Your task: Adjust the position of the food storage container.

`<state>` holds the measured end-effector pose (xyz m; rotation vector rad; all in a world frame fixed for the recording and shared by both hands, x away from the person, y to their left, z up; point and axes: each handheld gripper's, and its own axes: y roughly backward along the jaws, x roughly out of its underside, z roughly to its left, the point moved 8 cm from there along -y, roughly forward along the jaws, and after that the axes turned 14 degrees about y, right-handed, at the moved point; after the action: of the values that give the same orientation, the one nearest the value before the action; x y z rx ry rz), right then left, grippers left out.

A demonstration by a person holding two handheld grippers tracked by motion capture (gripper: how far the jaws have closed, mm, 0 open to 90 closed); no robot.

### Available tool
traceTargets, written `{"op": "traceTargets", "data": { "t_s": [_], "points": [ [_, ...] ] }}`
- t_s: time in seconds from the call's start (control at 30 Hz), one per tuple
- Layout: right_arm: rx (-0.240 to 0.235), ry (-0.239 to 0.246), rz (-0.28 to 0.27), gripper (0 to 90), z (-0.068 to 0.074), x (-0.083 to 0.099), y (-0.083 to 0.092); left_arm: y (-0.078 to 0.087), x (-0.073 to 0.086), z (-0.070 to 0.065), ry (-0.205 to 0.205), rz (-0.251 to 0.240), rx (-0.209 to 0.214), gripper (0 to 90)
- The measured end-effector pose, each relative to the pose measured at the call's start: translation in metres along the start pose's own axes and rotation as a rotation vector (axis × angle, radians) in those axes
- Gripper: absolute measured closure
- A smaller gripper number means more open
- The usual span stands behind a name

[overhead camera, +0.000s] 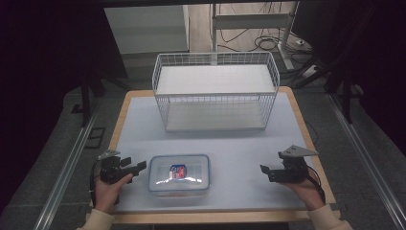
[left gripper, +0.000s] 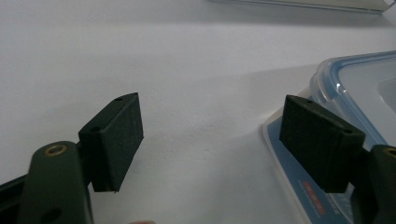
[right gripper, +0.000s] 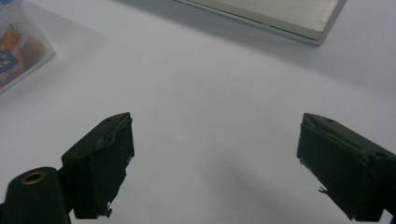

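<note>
- Nearest to me, both hands sit at the desk's [overhead camera: 143, 129] front edge, left tongs [overhead camera: 139, 167] and right tongs [overhead camera: 265, 170] pointing inward at each other.
- Between them I see the clear lidded container [overhead camera: 179, 174] lying flat near the front edge.
- Left tongs gape wide, nothing gripped; one jaw hangs over the container's blue-rimmed corner [left gripper: 327, 79].
- Right tongs gape wide too, well apart from the container, over bare desk.
- Farther back stands the white wire basket [overhead camera: 215, 91].
</note>
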<state>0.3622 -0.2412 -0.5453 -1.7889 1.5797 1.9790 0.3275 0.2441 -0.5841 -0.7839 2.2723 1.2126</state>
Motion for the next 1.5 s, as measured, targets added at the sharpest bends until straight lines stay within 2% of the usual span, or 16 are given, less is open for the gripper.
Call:
{"op": "traceTargets", "data": {
  "t_s": [0.23, 0.4, 0.43, 0.47, 0.5, 0.53, 0.77, 0.9, 0.97, 1.13, 1.37, 1.5],
  "points": [
    [0.005, -0.003, -0.005, 11.1, 0.0, 0.001, 0.002, 0.004, -0.002, -0.002, 0.009, -0.015, -0.006, 24.0],
    [0.006, 0.021, -0.009, 11.1, 0.005, -0.001, 0.003, 0.006, 0.0, -0.006, 0.007, -0.004, 0.002, 30.7],
    [0.01, 0.027, -0.001, 11.1, 0.005, 0.0, 0.003, 0.007, 0.0, -0.007, 0.005, -0.003, 0.003, 37.9],
    [0.01, 0.027, -0.001, 11.1, 0.005, 0.0, 0.003, 0.008, 0.0, -0.007, -0.001, 0.002, 0.004, 37.9],
    [0.011, 0.026, 0.001, 11.1, 0.005, 0.0, 0.003, 0.01, 0.001, -0.009, -0.006, 0.007, 0.013, 42.8],
    [0.013, 0.017, 0.002, 11.2, 0.003, 0.001, 0.002, 0.014, 0.0, -0.011, -0.021, 0.006, 0.018, 54.1],
    [0.019, 0.012, 0.006, 11.4, 0.002, 0.002, 0.003, 0.027, 0.003, -0.019, -0.058, 0.025, 0.052, 83.9],
    [0.016, 0.018, 0.011, 11.5, 0.003, 0.003, 0.003, 0.035, 0.012, -0.025, -0.067, 0.05, 0.083, 87.2],
    [0.013, 0.021, 0.012, 11.8, 0.004, 0.003, 0.002, 0.036, 0.015, -0.027, -0.071, 0.055, 0.084, 88.2],
    [0.009, 0.028, 0.018, 11.8, 0.006, 0.003, 0.001, 0.04, 0.035, -0.032, -0.105, 0.11, 0.083, 89.4],
    [0.012, 0.025, 0.016, 11.8, 0.006, 0.003, 0.001, 0.043, 0.052, -0.037, -0.117, 0.155, 0.097, 89.5],
    [0.009, 0.026, 0.014, 11.8, 0.007, 0.003, 0.001, 0.041, 0.058, -0.043, -0.11, 0.172, 0.128, 89.5]
  ]
}}
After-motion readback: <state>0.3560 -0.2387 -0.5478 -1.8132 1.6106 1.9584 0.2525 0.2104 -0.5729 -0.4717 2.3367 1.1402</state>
